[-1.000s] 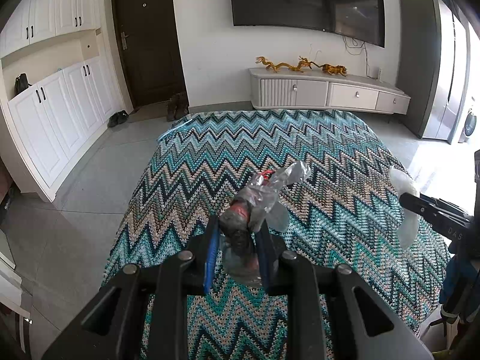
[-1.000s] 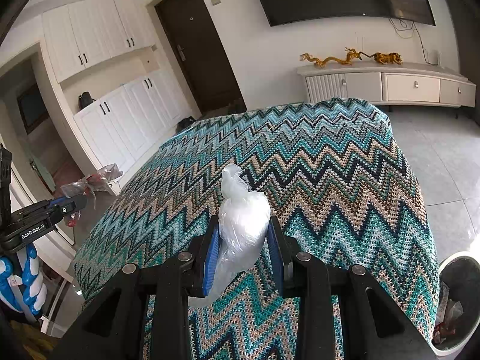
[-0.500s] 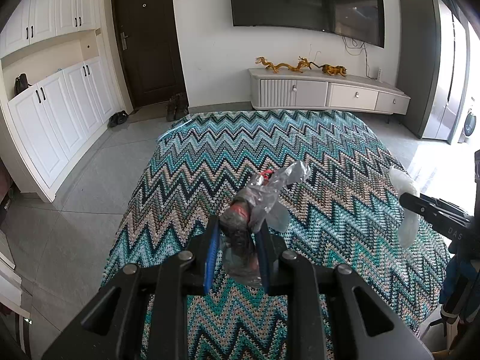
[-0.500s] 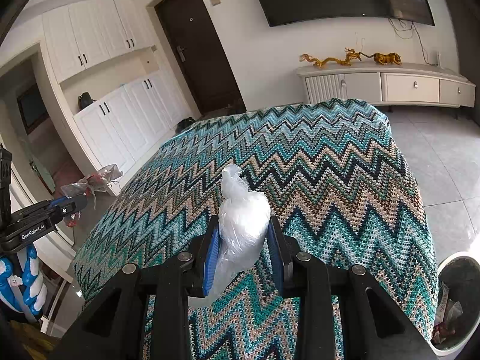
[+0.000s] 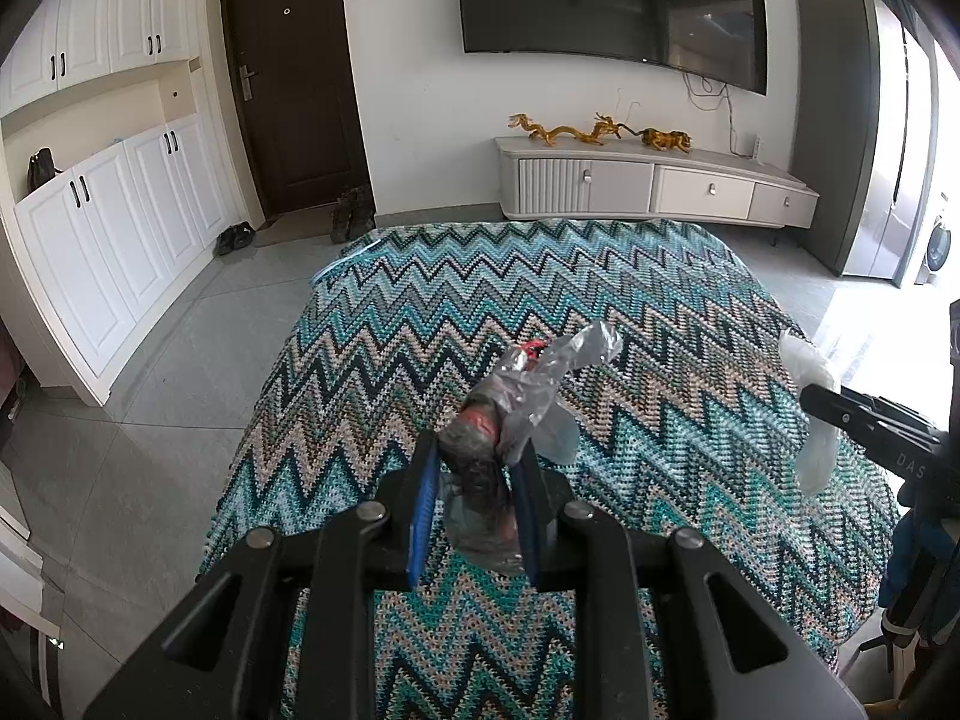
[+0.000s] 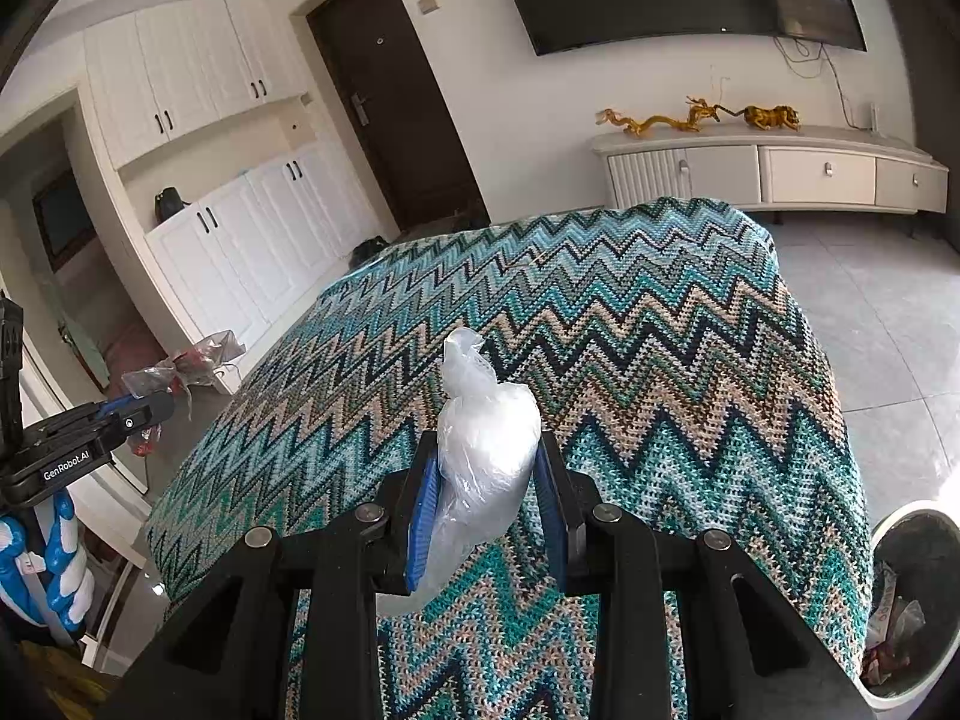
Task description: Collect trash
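Trash in both hands right now: our left gripper is clamped on a crumpled clear wrapper with some red and dark bits in it, and our right gripper is pinching a white plastic bag, knotted end sticking up. We've got both held up off the zigzag blanket, which covers the table. Bin sits on the floor at the right edge of the right view, just past the blanket's corner, some scraps already inside.
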